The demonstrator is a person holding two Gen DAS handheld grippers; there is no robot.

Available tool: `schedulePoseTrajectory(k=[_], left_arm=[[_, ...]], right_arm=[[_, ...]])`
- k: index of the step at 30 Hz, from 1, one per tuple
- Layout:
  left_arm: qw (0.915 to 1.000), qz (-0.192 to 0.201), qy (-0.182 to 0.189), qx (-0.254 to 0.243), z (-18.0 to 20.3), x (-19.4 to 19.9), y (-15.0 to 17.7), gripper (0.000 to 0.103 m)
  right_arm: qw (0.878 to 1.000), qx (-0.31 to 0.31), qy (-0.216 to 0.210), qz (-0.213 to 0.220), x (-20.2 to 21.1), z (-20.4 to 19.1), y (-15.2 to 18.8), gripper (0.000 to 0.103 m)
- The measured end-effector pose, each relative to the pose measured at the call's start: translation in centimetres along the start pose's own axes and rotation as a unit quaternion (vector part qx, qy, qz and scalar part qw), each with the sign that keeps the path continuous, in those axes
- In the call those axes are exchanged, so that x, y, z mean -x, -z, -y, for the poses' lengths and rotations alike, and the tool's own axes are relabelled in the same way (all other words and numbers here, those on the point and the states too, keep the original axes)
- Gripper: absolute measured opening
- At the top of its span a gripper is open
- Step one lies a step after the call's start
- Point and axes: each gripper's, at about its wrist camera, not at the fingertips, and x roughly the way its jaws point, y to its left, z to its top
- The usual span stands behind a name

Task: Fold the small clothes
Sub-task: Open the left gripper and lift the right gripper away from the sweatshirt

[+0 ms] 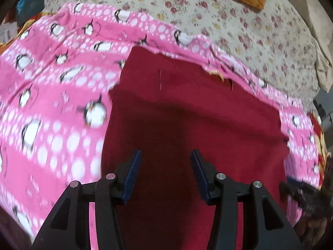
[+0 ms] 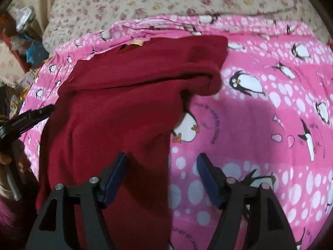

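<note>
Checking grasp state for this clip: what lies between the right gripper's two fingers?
In the right wrist view, the right gripper is open over the dark red garment's right edge, with the pink penguin sheet beside it; neither is pinched.

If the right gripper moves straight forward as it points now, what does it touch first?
Probably the right edge of the dark red garment: the open right gripper straddles that edge, with the pink penguin blanket beside it. Depth is unclear.
</note>
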Motion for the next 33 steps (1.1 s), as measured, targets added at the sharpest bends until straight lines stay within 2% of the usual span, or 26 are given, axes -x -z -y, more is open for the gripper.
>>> schedulePoseTrajectory(k=[1, 2, 6, 11, 13, 14, 15, 16, 19, 20, 24, 28, 29, 31, 32, 33], left_arm=[[1.0, -0.004, 0.001, 0.001, -0.2, 0.3, 0.8, 0.029], [1.0, -0.006, 0.004, 0.002, -0.4, 0.7, 1.6, 0.029], [0.9999, -0.002, 0.01, 0.007, -1.3, 2.5, 4.3, 0.029], [0.9996, 0.005, 0.021, 0.019, -2.2, 4.8, 6.8, 0.029], [0.9994, 0.004, 0.022, 0.026, -2.6, 5.4, 7.5, 0.029], [0.9994, 0.004, 0.021, 0.029, -2.8, 5.7, 7.8, 0.029], [0.9992, 0.005, 0.021, 0.032, -3.1, 6.1, 8.1, 0.029], [0.9991, 0.006, 0.021, 0.036, -3.2, 6.3, 8.2, 0.029], [0.998, 0.006, 0.038, 0.05, -3.4, 7.1, 8.4, 0.029], [0.998, 0.007, 0.041, 0.048, -3.3, 7.4, 8.5, 0.029], [0.9977, 0.029, 0.03, 0.053, -3.5, 9.2, 8.2, 0.029], [0.9974, 0.03, 0.028, 0.06, -4.2, 10.1, 8.2, 0.029], [0.9973, 0.029, 0.028, 0.061, -4.5, 10.2, 8.4, 0.029], [0.9974, 0.02, 0.027, 0.064, -5.1, 10.1, 8.8, 0.029], [0.9974, 0.013, 0.028, 0.066, -5.4, 10.0, 9.1, 0.029], [0.9973, 0.008, 0.029, 0.068, -5.6, 9.9, 9.4, 0.029]], right_arm=[[1.0, 0.014, 0.003, 0.001, 0.1, -0.4, 0.2, 0.036], [1.0, 0.031, -0.001, -0.003, 0.3, -0.8, 0.5, 0.006], [0.999, 0.043, 0.018, 0.008, 2.1, -0.9, 1.6, 0.007], [0.999, 0.026, 0.014, 0.018, 4.6, -0.7, 3.0, 0.007], [0.999, 0.019, -0.014, 0.024, 5.8, -1.3, 3.8, 0.022], [0.998, 0.021, -0.045, 0.023, 6.3, -2.0, 4.4, 0.041], [0.996, 0.037, -0.081, 0.021, 6.9, -3.5, 5.1, 0.051], [0.994, 0.056, -0.097, 0.019, 7.1, -4.6, 5.6, 0.052], [0.983, 0.133, -0.13, 0.004, 6.8, -9.4, 7.3, 0.052], [0.98, 0.14, -0.138, 0.002, 6.6, -10.3, 7.6, 0.052], [0.955, 0.17, -0.237, -0.049, 2.9, -16.5, 9.5, 0.052], [0.944, 0.2, -0.256, -0.067, -0.9, -22.3, 11.0, 0.054], [0.935, 0.199, -0.281, -0.081, -1.4, -23.6, 11.6, 0.054], [0.911, 0.23, -0.326, -0.105, -1.2, -26.0, 13.4, 0.055], [0.903, 0.257, -0.329, -0.104, -0.6, -26.6, 14.2, 0.055], [0.9, 0.275, -0.323, -0.102, 0.0, -26.5, 14.8, 0.055]])
